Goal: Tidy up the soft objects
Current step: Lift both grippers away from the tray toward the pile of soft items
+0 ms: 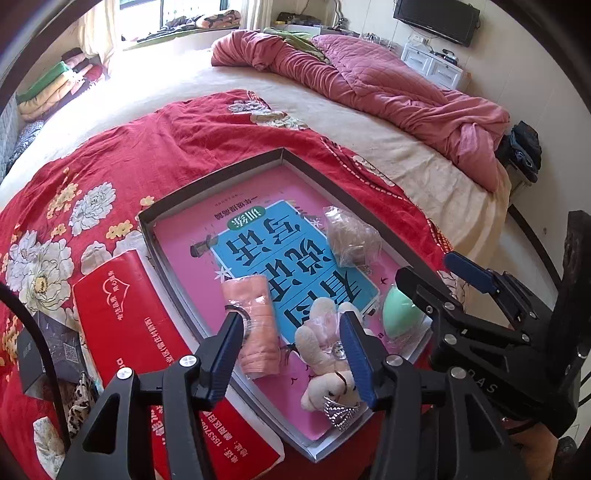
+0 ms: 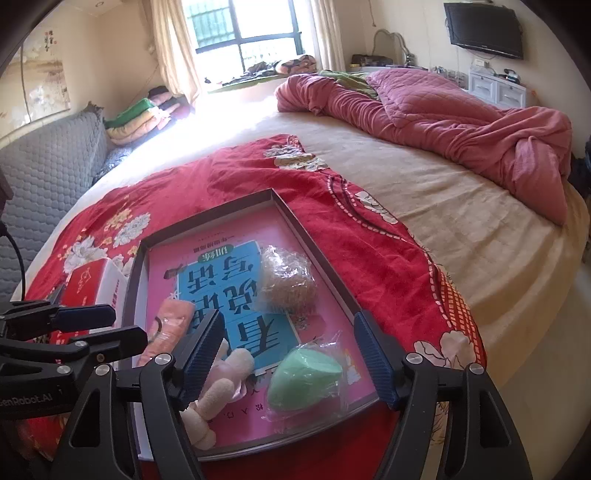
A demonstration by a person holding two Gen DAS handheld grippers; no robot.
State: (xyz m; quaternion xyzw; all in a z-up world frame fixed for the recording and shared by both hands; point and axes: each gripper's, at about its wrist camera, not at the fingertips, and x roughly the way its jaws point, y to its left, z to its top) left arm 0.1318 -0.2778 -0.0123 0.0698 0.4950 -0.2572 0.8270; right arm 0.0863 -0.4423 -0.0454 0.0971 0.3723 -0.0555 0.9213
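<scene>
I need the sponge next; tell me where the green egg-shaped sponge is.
The green sponge lies in its clear wrap inside the shallow box, at the near right corner in the right wrist view, beside the plush toy and nearer than the bagged brown bundle.

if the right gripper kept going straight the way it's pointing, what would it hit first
Most likely the green sponge in its clear wrapper, lying in the tray between the open fingers of the right gripper. Depth is hard to judge; it might land on the pink book instead.

Bright window (image 2: 243, 33) glare, sharp, fisheye-warped edges
</scene>
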